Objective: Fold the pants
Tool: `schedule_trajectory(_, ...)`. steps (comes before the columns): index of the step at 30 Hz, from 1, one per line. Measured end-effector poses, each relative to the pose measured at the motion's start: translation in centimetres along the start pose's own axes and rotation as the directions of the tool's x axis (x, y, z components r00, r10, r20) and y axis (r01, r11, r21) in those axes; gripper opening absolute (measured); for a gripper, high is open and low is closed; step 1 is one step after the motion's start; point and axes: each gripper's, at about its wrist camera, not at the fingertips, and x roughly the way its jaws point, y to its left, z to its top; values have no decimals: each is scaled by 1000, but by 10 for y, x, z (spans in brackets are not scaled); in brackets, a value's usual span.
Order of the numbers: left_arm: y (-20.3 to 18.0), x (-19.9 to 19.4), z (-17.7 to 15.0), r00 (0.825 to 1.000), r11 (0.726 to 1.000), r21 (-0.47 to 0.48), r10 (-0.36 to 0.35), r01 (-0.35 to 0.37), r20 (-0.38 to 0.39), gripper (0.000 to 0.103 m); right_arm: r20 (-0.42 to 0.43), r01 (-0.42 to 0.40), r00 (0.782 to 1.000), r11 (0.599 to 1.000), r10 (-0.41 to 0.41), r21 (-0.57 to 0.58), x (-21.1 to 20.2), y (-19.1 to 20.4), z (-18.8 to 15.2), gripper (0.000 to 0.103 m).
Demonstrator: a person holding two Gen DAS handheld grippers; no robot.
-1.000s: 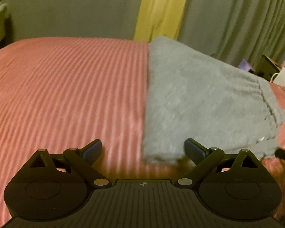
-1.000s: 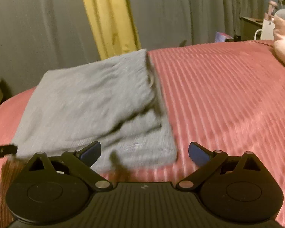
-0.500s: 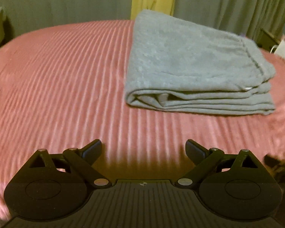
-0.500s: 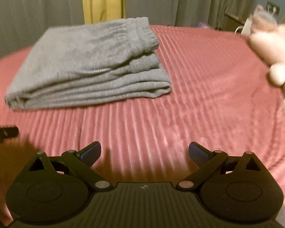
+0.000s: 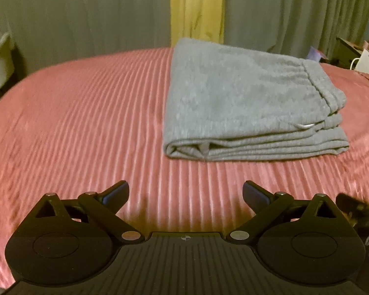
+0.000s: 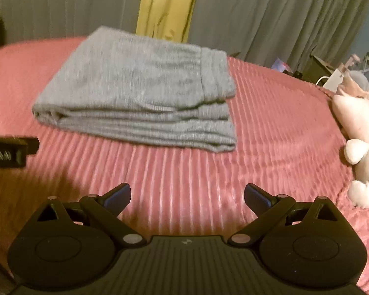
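The grey pants (image 5: 248, 100) lie folded in a flat stack of several layers on the pink ribbed bedspread (image 5: 86, 123). Their elastic waistband faces right in the left wrist view. My left gripper (image 5: 185, 193) stands open and empty, well short of the stack's near edge. In the right wrist view the same pants (image 6: 145, 98) sit ahead and to the left, and my right gripper (image 6: 187, 194) is open with only bedspread (image 6: 270, 135) between its fingers. The left gripper's edge (image 6: 9, 150) pokes in at the left of that view.
A white plush toy (image 6: 361, 135) lies at the bed's right edge. Grey curtains (image 5: 295, 12) with a yellow strip (image 5: 196, 7) hang behind the bed. A nightstand with small items (image 6: 337, 73) stands at far right. Bare bedspread spreads left of the pants.
Both grippers have drawn back from the folded pants, which lay right at the fingertips a second ago and now rest farther ahead. Both stay open.
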Motion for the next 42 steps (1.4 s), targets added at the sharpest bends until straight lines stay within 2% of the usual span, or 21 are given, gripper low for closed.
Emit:
schedule_trajectory(3, -5, -3, 5, 999, 999, 47, 19, -21, 26, 101, 20, -38, 999, 998, 37, 56, -3, -6, 10, 99)
schedule_trajectory(6, -12, -2, 13, 996, 991, 95, 87, -89, 29, 101, 34, -21, 999, 997, 19, 71, -4, -8, 26, 99)
schedule_trajectory(8, -12, 0, 18, 995, 990, 103, 98, -101, 35, 101, 50, -20, 999, 996, 16, 86, -4, -9, 34, 99)
schedule_trajectory(13, -1, 10, 24, 999, 999, 20, 37, -37, 1, 101, 68, -57, 997, 987, 47, 149, 3, -9, 36, 99)
schedule_trajectory(18, -7, 29, 17, 996, 997, 43, 73, -71, -50, 101, 31, -76, 997, 984, 72, 163, 31, 1, 26, 99)
schedule_trajectory(23, -11, 38, 12, 994, 992, 84, 94, -89, -55, 101, 20, -94, 996, 982, 92, 161, 45, 4, 27, 99)
schedule_trajectory(27, -5, 37, 14, 998, 998, 45, 52, -50, -40, 101, 33, -112, 994, 976, 108, 186, 48, 1, 26, 99)
schedule_trajectory(42, -2, 45, 16, 998, 998, 47, 51, -49, -42, 101, 53, -109, 994, 965, 100, 240, 50, -10, 26, 99)
